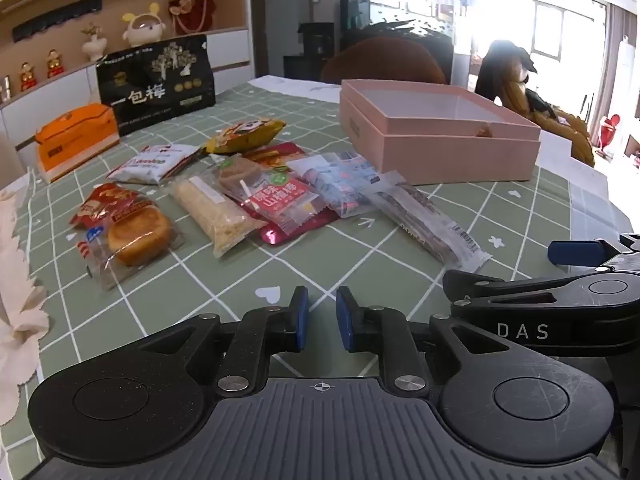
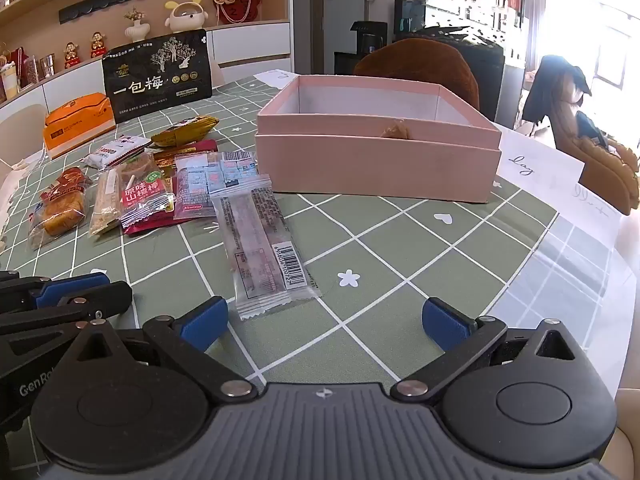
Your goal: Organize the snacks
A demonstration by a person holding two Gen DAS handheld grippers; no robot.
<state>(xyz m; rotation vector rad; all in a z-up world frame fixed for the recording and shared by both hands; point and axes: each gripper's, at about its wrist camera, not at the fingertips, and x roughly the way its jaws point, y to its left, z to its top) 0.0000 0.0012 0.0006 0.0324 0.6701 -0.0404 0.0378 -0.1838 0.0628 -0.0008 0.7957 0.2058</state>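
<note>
Several wrapped snacks lie in a loose row on the green checked tablecloth [image 1: 192, 280]: a round cake packet [image 1: 136, 236], a crumbly bar [image 1: 220, 212], a red hawthorn packet [image 1: 280, 200] and a yellow packet [image 1: 248, 134]. A long clear bar packet [image 2: 260, 248] lies nearest, just ahead of my right gripper [image 2: 324, 312], which stands wide open over bare cloth. An open pink box [image 2: 376, 160] sits beyond it, with a brown snack [image 2: 394, 130] inside. My left gripper [image 1: 322, 316] is shut on nothing, short of the snacks.
A black standing bag [image 1: 156, 80] and an orange box [image 1: 76, 136] stand at the back left. White paper sheets [image 2: 540, 164] lie right of the pink box near the table's edge. A brown chair [image 2: 420, 60] stands behind the box, and shelves line the far wall.
</note>
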